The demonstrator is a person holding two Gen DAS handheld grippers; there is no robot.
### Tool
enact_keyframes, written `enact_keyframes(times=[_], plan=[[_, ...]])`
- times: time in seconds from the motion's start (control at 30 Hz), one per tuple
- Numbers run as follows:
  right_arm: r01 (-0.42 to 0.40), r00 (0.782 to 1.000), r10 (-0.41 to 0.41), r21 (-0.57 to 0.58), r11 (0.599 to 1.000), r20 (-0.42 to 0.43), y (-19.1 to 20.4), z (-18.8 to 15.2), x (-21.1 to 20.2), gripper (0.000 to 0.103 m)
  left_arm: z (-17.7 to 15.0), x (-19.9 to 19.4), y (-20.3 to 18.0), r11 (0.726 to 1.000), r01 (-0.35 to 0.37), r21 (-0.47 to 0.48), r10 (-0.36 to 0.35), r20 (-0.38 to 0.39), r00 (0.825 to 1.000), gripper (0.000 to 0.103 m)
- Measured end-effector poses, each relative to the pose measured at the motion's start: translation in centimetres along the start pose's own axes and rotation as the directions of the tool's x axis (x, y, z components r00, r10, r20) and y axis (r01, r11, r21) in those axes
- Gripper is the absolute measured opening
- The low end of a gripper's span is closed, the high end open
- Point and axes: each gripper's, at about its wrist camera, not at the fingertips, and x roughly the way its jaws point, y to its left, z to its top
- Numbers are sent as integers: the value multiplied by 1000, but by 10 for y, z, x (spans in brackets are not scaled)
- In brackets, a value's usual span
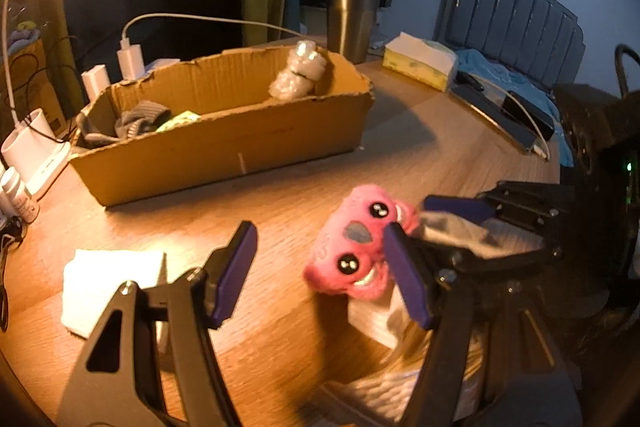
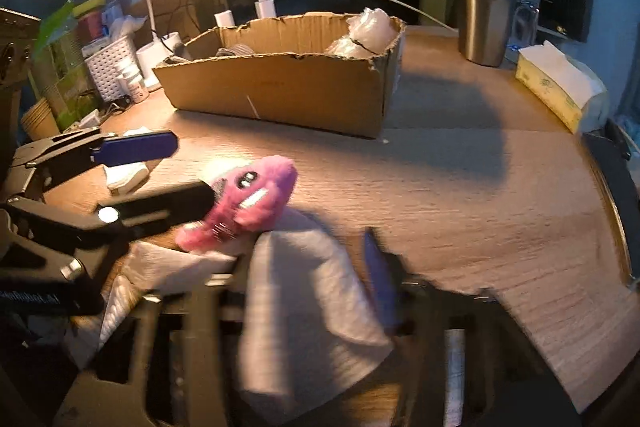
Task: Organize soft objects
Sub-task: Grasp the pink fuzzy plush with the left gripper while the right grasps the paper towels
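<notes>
My left gripper [image 1: 320, 273] stood wide with nothing between its fingers; the pink plush [image 1: 356, 251] sat just past my right-side finger, touching its tip. My right gripper [image 2: 308, 269] was blurred: a white cloth [image 2: 304, 291] lay between its narrow-set fingers, but I could not tell whether the pads pressed it. The cloth's lower end was cut off. Beyond the fingers stood the box [image 1: 224, 155].
</notes>
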Motion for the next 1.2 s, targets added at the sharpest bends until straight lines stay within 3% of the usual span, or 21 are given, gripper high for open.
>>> enact_keyframes(times=[0.07, 0.23, 0.47, 0.5, 0.57, 0.63, 0.93, 1.2], plan=[[-7, 1000, 7, -14, 1000, 2, 1, 0, 1, 21, 1, 4, -5, 1000, 8, 15, -8, -6, 1000, 67], [-20, 1000, 20, -13, 1000, 7, -4, 1, 0, 15, 7, 20, -9, 1000, 23, 19, -22, -35, 999, 67], [-21, 999, 21, 3, 1000, 27, -17, -1, -1, 11, 11, 37, -12, 995, 97, -9, -98, -85, 992, 67], [-23, 999, 23, 2, 1000, 29, -17, -1, -1, 11, 11, 40, -11, 993, 114, -21, -116, -88, 989, 65], [-29, 999, 29, -4, 1000, 34, -17, -1, -1, 10, 10, 42, -10, 988, 148, -33, -151, -99, 984, 47], [-25, 999, 26, -10, 1000, 39, -15, 0, -2, 10, 10, 43, -14, 986, 166, -15, -167, -108, 980, 43], [4, 997, -2, -26, 1000, 71, -14, 8, -13, 10, 10, 27, -10, 988, 154, -6, -154, -65, 986, 36], [43, 992, -36, -51, 998, 120, -5, 21, -31, 10, 16, -9, 11, 990, 130, -48, -128, 36, 991, 36]])
